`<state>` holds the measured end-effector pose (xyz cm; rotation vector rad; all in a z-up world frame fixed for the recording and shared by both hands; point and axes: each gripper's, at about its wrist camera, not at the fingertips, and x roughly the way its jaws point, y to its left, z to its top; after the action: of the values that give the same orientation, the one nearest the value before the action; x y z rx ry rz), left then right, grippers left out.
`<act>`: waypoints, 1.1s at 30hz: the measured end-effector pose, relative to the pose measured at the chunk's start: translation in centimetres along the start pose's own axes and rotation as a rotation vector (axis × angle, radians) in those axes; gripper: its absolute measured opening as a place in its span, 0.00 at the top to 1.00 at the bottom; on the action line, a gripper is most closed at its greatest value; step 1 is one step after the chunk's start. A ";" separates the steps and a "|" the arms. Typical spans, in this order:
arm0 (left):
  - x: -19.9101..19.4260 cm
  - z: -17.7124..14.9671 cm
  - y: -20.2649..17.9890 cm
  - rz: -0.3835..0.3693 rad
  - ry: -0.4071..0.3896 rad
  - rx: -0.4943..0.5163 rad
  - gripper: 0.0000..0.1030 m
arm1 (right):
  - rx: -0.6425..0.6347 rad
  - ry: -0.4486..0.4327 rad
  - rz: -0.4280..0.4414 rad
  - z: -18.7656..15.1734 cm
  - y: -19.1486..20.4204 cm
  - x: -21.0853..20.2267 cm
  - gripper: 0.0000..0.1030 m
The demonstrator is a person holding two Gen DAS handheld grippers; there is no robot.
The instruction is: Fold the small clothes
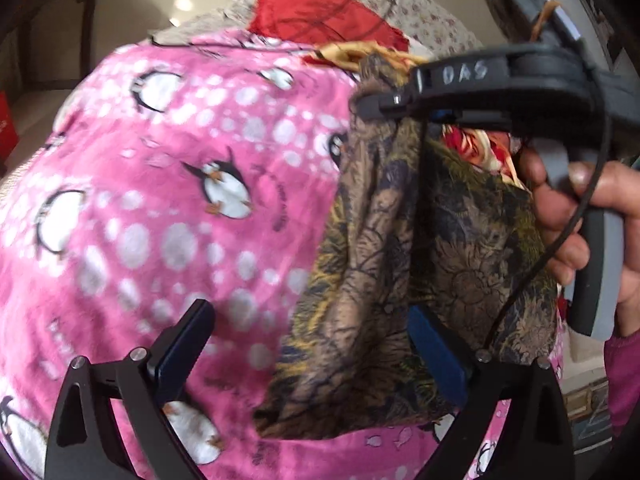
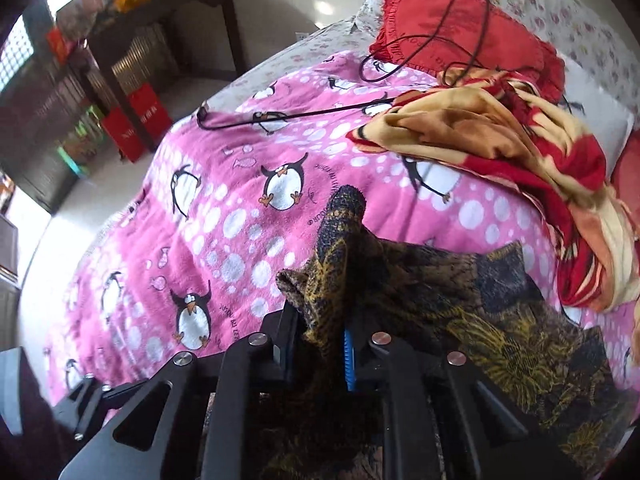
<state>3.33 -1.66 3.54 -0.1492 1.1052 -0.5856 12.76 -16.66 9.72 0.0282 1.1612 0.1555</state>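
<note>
The right tool [image 2: 320, 344] is pinched tight on a bunched edge of the brown patterned cloth [image 2: 500, 320], which hangs from it above the pink penguin blanket [image 2: 240, 216] on the bed. The left tool [image 1: 312, 344] stands wide open, gripping nothing, with the cloth draped beside its right finger [image 1: 436, 356]. A red and cream blanket [image 2: 520, 132] lies crumpled beyond.

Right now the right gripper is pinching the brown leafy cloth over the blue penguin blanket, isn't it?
Nearly. The blanket is pink, not blue, with penguins and white dots; the right wrist view shows it clearly. The rest holds: the right gripper is shut on the brown leafy cloth, lifting it over that blanket.
</note>
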 end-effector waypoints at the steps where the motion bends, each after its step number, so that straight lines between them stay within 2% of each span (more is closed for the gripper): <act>1: 0.3 0.0 -0.1 -0.009 0.005 -0.002 0.04 | 0.002 -0.004 0.009 -0.1 -0.1 -0.2 0.88; 4: 0.8 0.0 -0.4 -0.028 -0.001 -0.008 0.08 | 0.004 -0.011 0.022 -0.3 -0.2 -0.4 0.88; 5: 0.8 -0.1 -0.4 -0.041 0.001 -0.009 0.28 | 0.004 -0.015 0.022 -0.3 -0.2 -0.4 0.88; 6: 0.9 0.0 -0.5 -0.054 0.017 -0.014 0.57 | 0.005 -0.019 0.023 -0.4 -0.3 -0.5 0.88; 7: 1.2 0.0 -0.5 -0.072 0.046 -0.023 0.68 | 0.006 -0.021 0.023 -0.5 -0.3 -0.6 0.88; 9: 1.2 -0.1 -0.7 -0.093 0.061 -0.038 0.76 | 0.005 -0.019 0.028 -0.7 -0.4 -0.9 0.88; 12: 0.0 -0.4 -2.6 -0.070 0.037 0.027 0.82 | -0.014 -0.030 0.021 -1.0 -0.4 -1.9 0.88; 15: -1.3 -0.5 -5.2 -0.066 0.009 0.087 0.83 | -0.021 -0.051 0.014 -1.3 -0.9 -3.6 0.88; 23: -3.5 -0.2 -12.7 -0.130 -0.006 0.211 0.85 | 0.004 -0.104 -0.027 -2.8 -4.3 -9.1 0.88; 33: -2.6 -0.5 -22.6 -0.194 0.016 0.357 0.85 | 0.063 -0.155 -0.094 -6.4 -11.4 -15.0 0.88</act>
<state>-6.24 -19.23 14.31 0.0595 0.9906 -0.9493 2.26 -30.34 19.66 0.0403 1.0107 0.0325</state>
